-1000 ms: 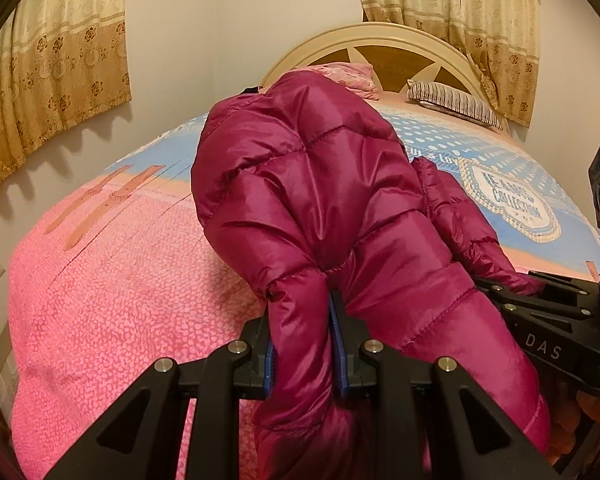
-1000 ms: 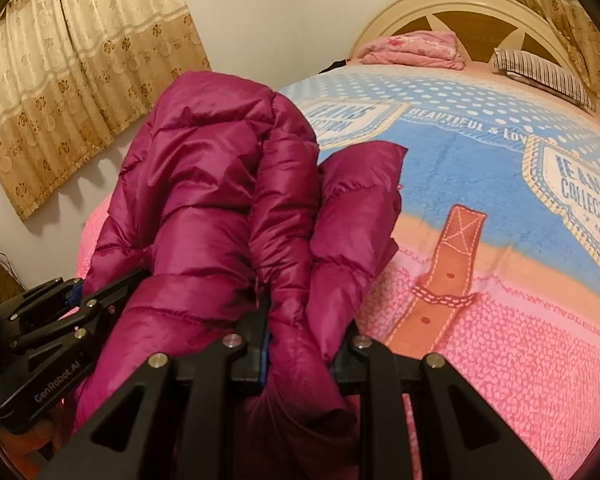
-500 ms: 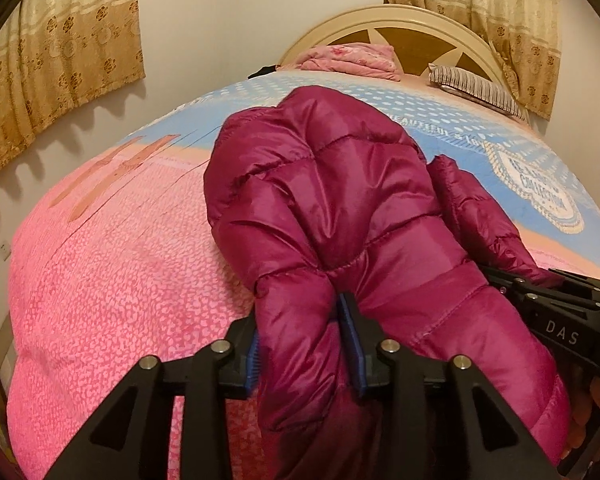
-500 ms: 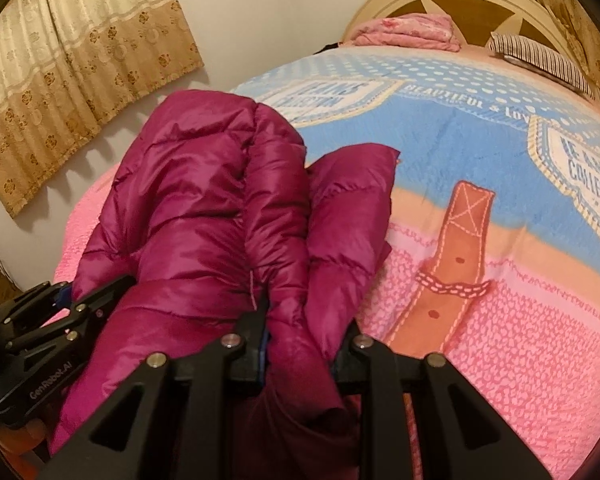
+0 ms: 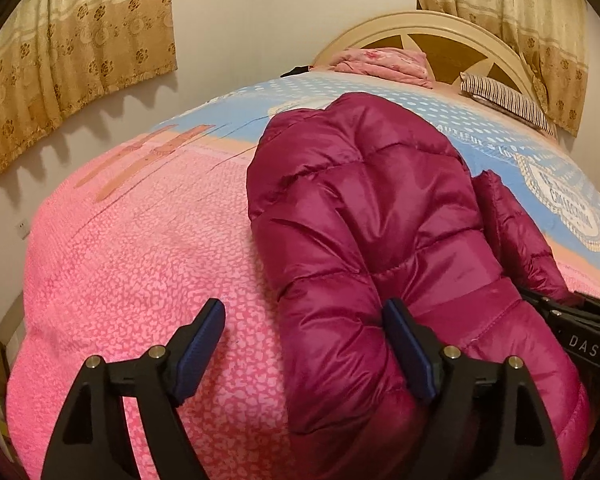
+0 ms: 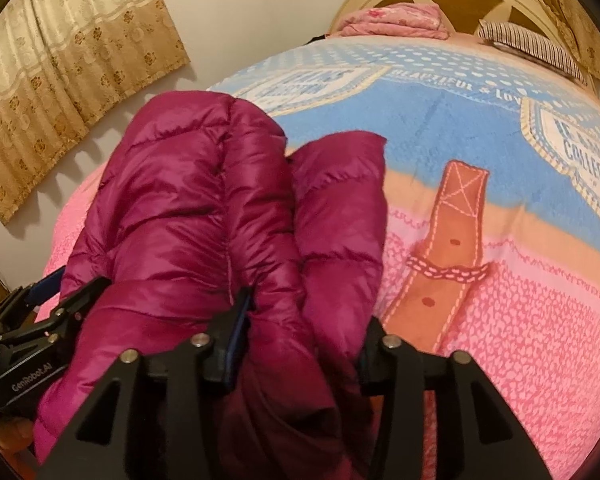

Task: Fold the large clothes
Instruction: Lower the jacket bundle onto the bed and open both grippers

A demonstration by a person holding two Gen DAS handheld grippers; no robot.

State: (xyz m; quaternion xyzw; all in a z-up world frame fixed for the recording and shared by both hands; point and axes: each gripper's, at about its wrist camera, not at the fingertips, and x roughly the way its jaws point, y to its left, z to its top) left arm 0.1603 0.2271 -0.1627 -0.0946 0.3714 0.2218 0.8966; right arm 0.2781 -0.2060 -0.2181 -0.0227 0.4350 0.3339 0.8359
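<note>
A magenta puffer jacket (image 5: pixel 364 216) lies bunched on the bed (image 5: pixel 132 264), on the pink part of the bedspread, its far end reaching the blue band that runs toward the headboard (image 5: pixel 432 36). The left tongs (image 5: pixel 304 340) stand wide and their jaws are opening: the right blue pad touches the jacket's near fold, while the left pad is well clear of it, over bare pink bedspread, so nothing is pinched. The right tongs (image 6: pixel 304 320) stand narrower and their jaws are opening too; a thick fold of the jacket sits between them, the left pad against the fabric and the right finger partly hidden behind it, so whether that side presses cannot be told. Seen from the right wrist camera, the left tongs lie at the jacket's left edge; seen from the left wrist camera, the right tongs lie at the jacket's right edge. A narrower quilted part of the jacket, likely a sleeve (image 6: pixel 340 208), lies just beside the main bulk, on its right. Far beyond the jacket, at the headboard, lie a folded pink cloth (image 5: pixel 384 62) and a striped pillow (image 5: pixel 504 98). Beige curtains (image 5: pixel 72 52) hang on the walls beyond the jacket, left and right.
</note>
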